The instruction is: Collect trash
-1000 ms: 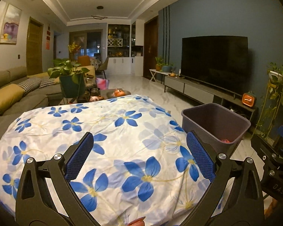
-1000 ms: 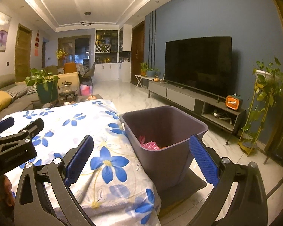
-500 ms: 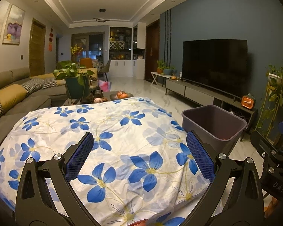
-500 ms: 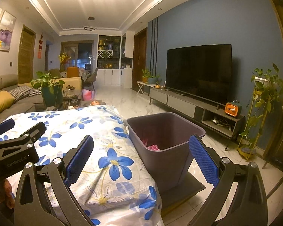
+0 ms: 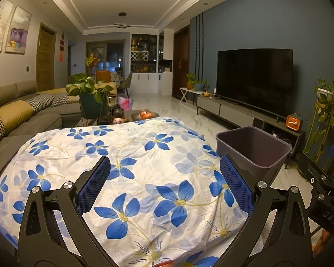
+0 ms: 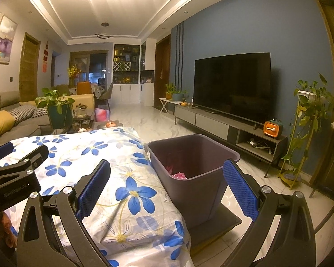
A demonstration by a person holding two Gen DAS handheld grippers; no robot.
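A grey-purple trash bin [image 6: 193,171] stands on the floor against the right side of a table covered with a white cloth with blue flowers [image 6: 89,155]. Pink crumpled trash [image 6: 178,175] lies inside the bin. In the left wrist view the bin [image 5: 253,153] is at the right, past the cloth [image 5: 131,166]. My left gripper [image 5: 164,184] hangs open above the cloth, nothing between its blue pads. My right gripper [image 6: 167,189] is open too, held over the cloth's edge and the bin's near rim. No loose trash shows on the cloth.
A grey sofa [image 5: 22,120] with yellow cushions runs along the left. A potted plant [image 5: 91,98] and a low table with fruit [image 5: 144,114] stand beyond the cloth. A TV [image 6: 231,84] on a low cabinet lines the right wall, with a plant stand [image 6: 305,129] beside it.
Both cameras have risen and tilted up over the second. The table and bin sit lower in the views, and less of the bin's inside shows. Both grippers stay open.
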